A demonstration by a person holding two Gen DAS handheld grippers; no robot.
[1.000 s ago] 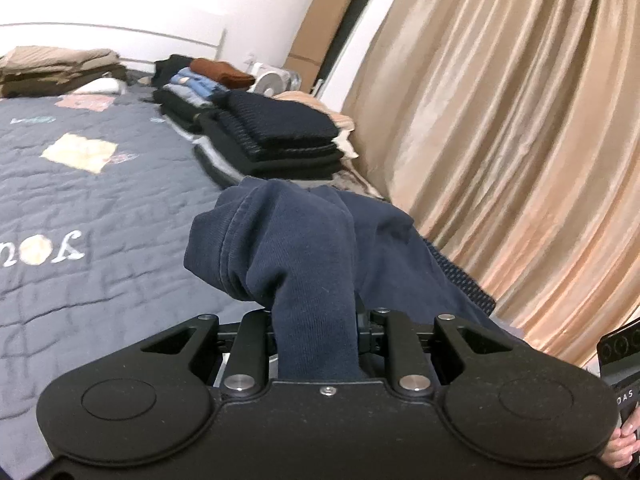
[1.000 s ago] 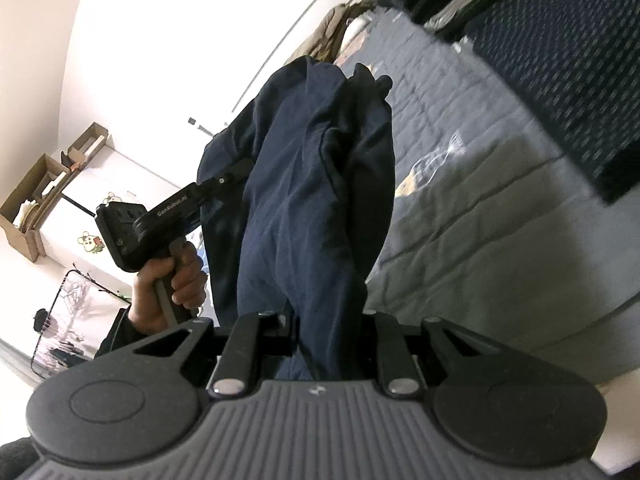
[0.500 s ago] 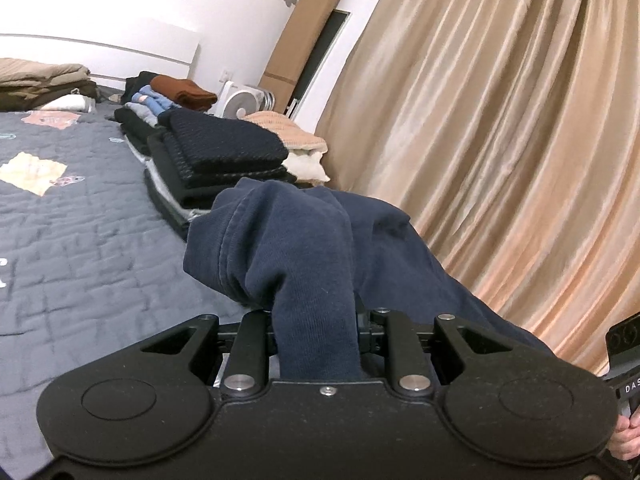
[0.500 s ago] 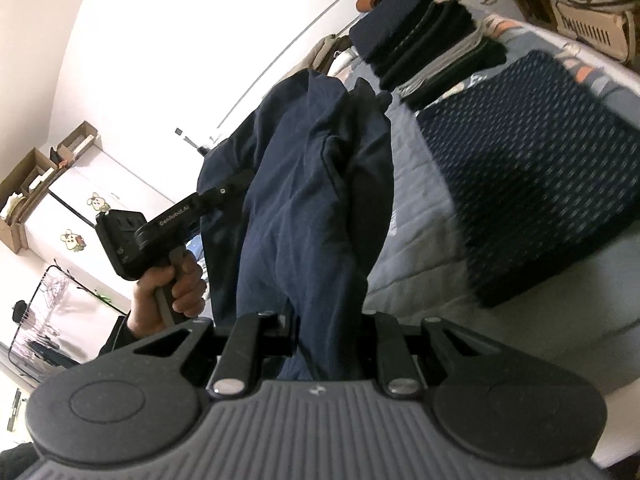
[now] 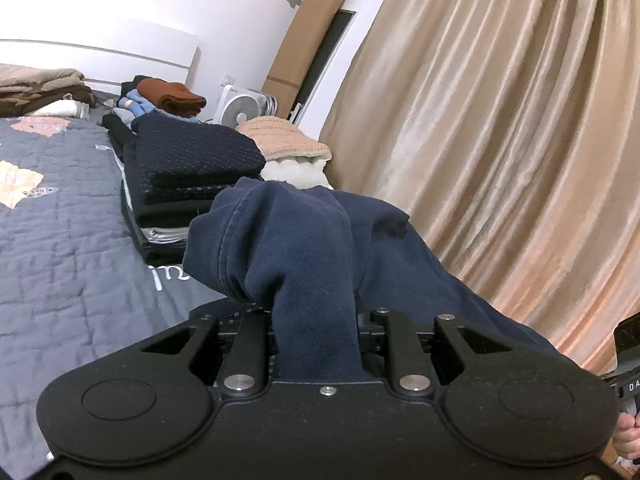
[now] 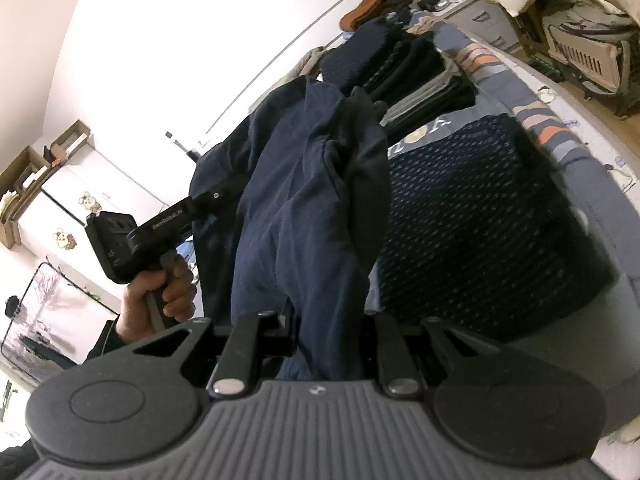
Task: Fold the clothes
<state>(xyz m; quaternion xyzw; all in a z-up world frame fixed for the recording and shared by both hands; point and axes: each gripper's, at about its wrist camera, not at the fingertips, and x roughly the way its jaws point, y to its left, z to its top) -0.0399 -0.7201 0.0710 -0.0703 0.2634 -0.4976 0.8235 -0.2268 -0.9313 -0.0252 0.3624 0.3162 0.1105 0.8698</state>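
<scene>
A navy blue garment (image 5: 304, 248) is bunched over my left gripper (image 5: 316, 320), which is shut on its cloth; the fingertips are hidden under the fabric. The same navy garment (image 6: 304, 208) hangs between both grippers above the bed. My right gripper (image 6: 324, 320) is shut on another part of it, its fingertips covered too. In the right wrist view a hand (image 6: 160, 292) holds the left gripper's handle (image 6: 160, 224), whose front end disappears into the cloth.
A grey quilted bed (image 5: 60, 240) lies below. A stack of folded dark clothes (image 5: 192, 168) stands on it, more folded piles (image 5: 160, 100) behind. A dotted navy folded garment (image 6: 480, 224) lies on the bed. A beige curtain (image 5: 500, 140) hangs to the right.
Both grippers have carried the navy garment sideways along the bed toward the folded stack, which now looks nearer. The grips are unchanged.
</scene>
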